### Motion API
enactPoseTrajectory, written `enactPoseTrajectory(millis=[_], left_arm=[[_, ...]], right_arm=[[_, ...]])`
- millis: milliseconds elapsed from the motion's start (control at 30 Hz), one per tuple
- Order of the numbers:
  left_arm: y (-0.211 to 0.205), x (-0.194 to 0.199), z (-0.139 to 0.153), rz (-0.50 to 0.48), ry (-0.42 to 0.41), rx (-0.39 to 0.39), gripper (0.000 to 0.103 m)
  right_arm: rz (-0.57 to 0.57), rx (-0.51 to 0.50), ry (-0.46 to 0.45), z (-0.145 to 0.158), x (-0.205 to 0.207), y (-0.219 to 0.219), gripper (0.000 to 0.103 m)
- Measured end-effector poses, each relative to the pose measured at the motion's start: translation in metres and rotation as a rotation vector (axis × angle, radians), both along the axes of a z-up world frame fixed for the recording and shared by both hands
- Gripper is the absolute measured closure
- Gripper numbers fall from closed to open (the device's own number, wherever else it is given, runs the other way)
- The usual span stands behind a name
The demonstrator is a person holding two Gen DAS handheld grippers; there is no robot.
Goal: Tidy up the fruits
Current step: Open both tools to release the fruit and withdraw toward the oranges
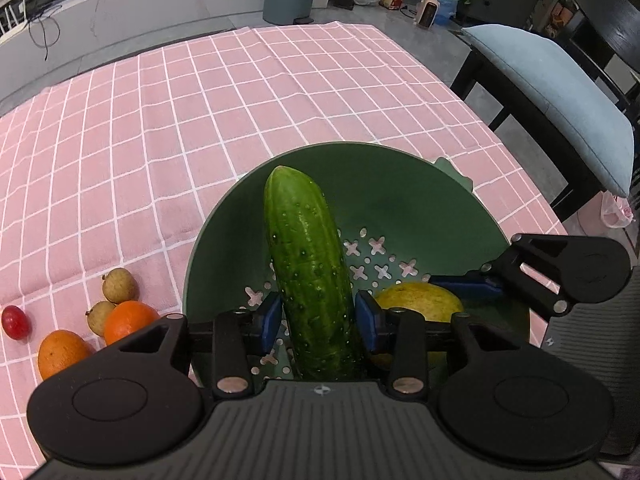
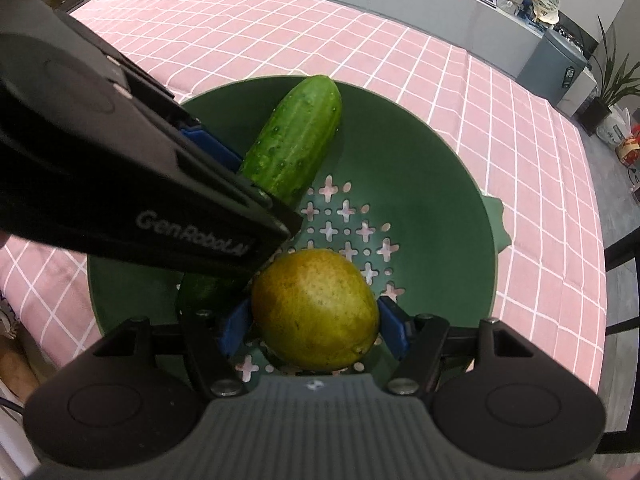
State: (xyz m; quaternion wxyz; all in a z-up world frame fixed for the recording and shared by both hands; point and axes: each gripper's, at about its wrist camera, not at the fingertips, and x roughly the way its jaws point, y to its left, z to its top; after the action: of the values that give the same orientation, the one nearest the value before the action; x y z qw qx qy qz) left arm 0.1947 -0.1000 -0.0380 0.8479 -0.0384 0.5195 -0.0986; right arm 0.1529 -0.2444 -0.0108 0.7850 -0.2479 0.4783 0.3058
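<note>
A green colander bowl (image 1: 420, 200) stands on the pink checked cloth; it also shows in the right wrist view (image 2: 440, 184). My left gripper (image 1: 318, 316) is shut on a green cucumber (image 1: 308, 264) and holds it over the bowl; the cucumber also shows in the right wrist view (image 2: 296, 140). My right gripper (image 2: 314, 326) has its blue pads on both sides of a yellow-green pear (image 2: 316, 312) inside the bowl. The pear also shows in the left wrist view (image 1: 420, 300), partly hidden.
Left of the bowl lie two oranges (image 1: 128, 318), two brown longans (image 1: 120, 285) and a red grape (image 1: 15, 322). A black chair with a blue cushion (image 1: 560, 96) stands at the table's right edge.
</note>
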Motion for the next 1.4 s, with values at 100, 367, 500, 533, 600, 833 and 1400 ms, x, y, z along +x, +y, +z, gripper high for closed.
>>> enactPoseTrajectory(millis=[100,367,500,533,600,833,1400], left_arm=[[0.0,-0.002,0.003,-0.005,-0.013,0.006,0.054],[0.008,-0.027,0.037,0.003,-0.109,0.002,0.046],[0.017,-0.046,0.056,0.007,-0.165,0.025,0.045],[0.019,-0.051,0.06,0.007,-0.175,0.031,0.045],[0.024,-0.061,0.069,0.009,-0.197,0.04,0.045],[0.051,-0.092,0.096,-0.033,-0.248,0.101,0.045],[0.154,-0.138,0.053,0.041,-0.134,0.05,0.045]], right_arm=[[-0.007,-0.004,-0.054,0.009,-0.004,0.0,0.027],[-0.055,0.01,-0.137,0.038,-0.016,-0.004,0.027],[-0.112,0.068,-0.185,0.053,-0.033,-0.008,0.026],[-0.13,0.087,-0.194,0.056,-0.035,-0.009,0.026],[-0.16,0.125,-0.209,0.059,-0.044,-0.011,0.026],[-0.296,0.343,-0.184,0.074,-0.074,-0.011,0.027],[-0.274,0.463,-0.208,0.058,-0.149,0.073,0.035]])
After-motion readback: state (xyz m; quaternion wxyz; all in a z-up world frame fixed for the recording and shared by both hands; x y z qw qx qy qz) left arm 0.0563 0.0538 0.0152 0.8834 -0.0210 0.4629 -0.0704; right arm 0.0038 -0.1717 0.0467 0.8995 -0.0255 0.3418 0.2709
